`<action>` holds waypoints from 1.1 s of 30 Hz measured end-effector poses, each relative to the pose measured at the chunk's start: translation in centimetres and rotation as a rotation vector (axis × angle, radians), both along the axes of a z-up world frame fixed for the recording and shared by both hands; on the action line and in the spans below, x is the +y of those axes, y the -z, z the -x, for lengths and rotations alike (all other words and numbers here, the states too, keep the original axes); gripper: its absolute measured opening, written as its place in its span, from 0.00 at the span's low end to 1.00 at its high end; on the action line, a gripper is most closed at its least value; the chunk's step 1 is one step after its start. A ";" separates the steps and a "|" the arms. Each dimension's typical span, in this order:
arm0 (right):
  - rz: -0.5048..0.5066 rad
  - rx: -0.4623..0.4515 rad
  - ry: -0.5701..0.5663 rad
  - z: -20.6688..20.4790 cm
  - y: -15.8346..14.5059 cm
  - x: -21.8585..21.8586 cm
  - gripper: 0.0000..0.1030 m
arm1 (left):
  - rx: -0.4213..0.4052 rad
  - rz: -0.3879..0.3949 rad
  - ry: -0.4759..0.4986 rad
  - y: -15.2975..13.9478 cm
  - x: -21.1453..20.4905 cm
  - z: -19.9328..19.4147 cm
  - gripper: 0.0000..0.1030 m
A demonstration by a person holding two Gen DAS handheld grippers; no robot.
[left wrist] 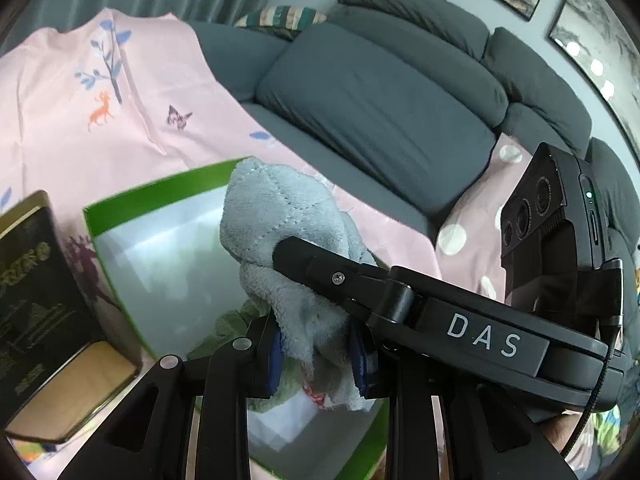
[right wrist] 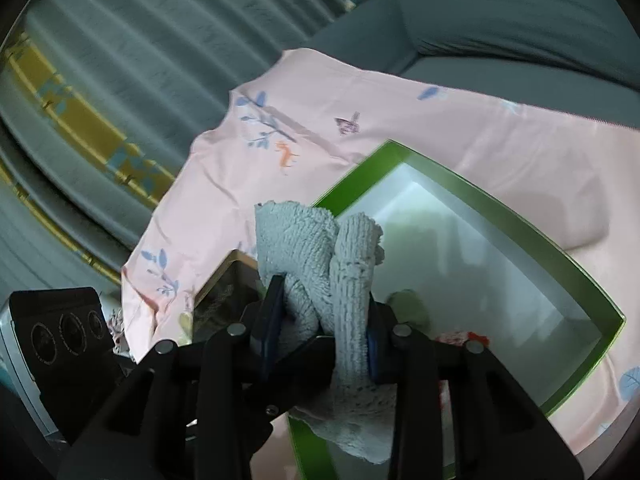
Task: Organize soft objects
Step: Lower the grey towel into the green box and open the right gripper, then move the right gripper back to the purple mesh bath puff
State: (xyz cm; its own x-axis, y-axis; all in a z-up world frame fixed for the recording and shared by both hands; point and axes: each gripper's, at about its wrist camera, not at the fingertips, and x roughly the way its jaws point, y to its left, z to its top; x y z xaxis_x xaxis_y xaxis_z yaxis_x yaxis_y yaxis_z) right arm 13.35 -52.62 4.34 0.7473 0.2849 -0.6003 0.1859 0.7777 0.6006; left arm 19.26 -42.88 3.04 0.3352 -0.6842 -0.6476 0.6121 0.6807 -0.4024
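Note:
Both grippers hold one pale grey towel (left wrist: pixel 276 216) above a green-rimmed white box (left wrist: pixel 160 196). My left gripper (left wrist: pixel 318 354) is shut on the towel's lower folds. The right gripper's black finger (left wrist: pixel 320 268) pinches the same towel from the right. In the right wrist view my right gripper (right wrist: pixel 322 338) is shut on the bunched grey towel (right wrist: pixel 316 248), over the near corner of the box (right wrist: pixel 500 216). A green cloth (right wrist: pixel 408 304) and a red-and-white cloth (right wrist: pixel 464 338) lie inside the box.
The box rests on a pink printed sheet (left wrist: pixel 120 112) over a grey sofa (left wrist: pixel 380 112). A dark tin box with a gold rim (left wrist: pixel 36 300) stands left of the green box. Curtains (right wrist: pixel 120 60) hang behind.

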 end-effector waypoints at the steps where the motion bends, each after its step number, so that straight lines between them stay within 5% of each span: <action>1: 0.011 0.011 0.011 -0.1 0.3 -0.2 0.32 | 0.006 -0.002 -0.002 0.3 -0.2 -0.1 0.27; 14: 0.104 0.098 0.083 0.2 1.1 -1.2 0.37 | 0.053 -0.057 -0.011 1.7 -1.5 -0.2 0.27; 17: 0.127 0.099 0.093 0.5 0.9 -1.2 0.43 | 0.037 -0.079 -0.033 1.4 -1.3 0.0 0.37; 21: 0.181 0.081 0.119 1.5 -0.1 -1.0 0.65 | 0.027 -0.091 -0.059 0.8 -0.5 0.3 0.50; 29: 0.222 0.028 0.139 3.8 -2.5 -0.4 0.80 | 0.002 -0.098 -0.105 -1.2 1.9 1.7 0.77; 33: 0.246 0.015 0.139 4.8 -3.6 0.4 0.87 | 0.004 -0.097 -0.123 -2.0 3.2 2.6 0.81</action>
